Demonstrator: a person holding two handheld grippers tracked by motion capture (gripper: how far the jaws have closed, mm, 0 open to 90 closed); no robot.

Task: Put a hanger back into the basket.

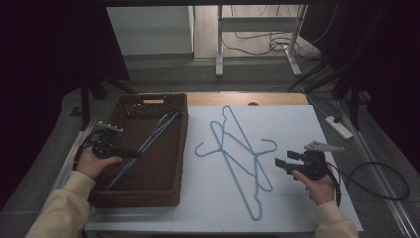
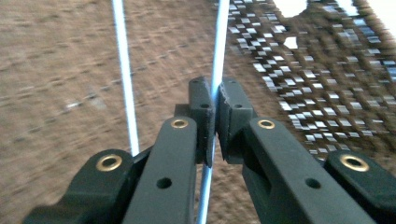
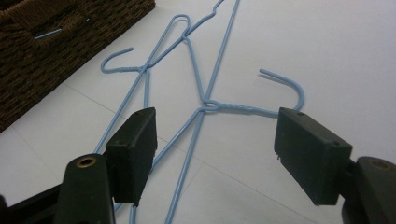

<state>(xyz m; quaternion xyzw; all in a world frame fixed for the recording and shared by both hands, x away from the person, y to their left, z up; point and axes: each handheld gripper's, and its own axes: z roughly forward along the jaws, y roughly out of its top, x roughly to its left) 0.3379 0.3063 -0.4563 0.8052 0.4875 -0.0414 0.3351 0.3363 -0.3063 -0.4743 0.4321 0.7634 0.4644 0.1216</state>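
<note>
Blue wire hanger (image 1: pixel 148 141) in the woven brown basket (image 1: pixel 119 196), pinched in my left claw (image 2: pixel 215 109).
My right claw (image 3: pixel 215 154) gapes wide above thin blue hangers (image 1: pixel 237 153) crossed mid-worktop (image 1: pixel 297 109), hooks curling on smooth white.

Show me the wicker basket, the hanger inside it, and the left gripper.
wicker basket (image 1: pixel 155 100): high view, far rim.
blue wire hanger (image 1: pixel 157 132): high view, straight wire lying in the basket.
left gripper (image 2: pixel 215 115): left gripper view, between its fingers, clamped on the hanger wire.
</note>
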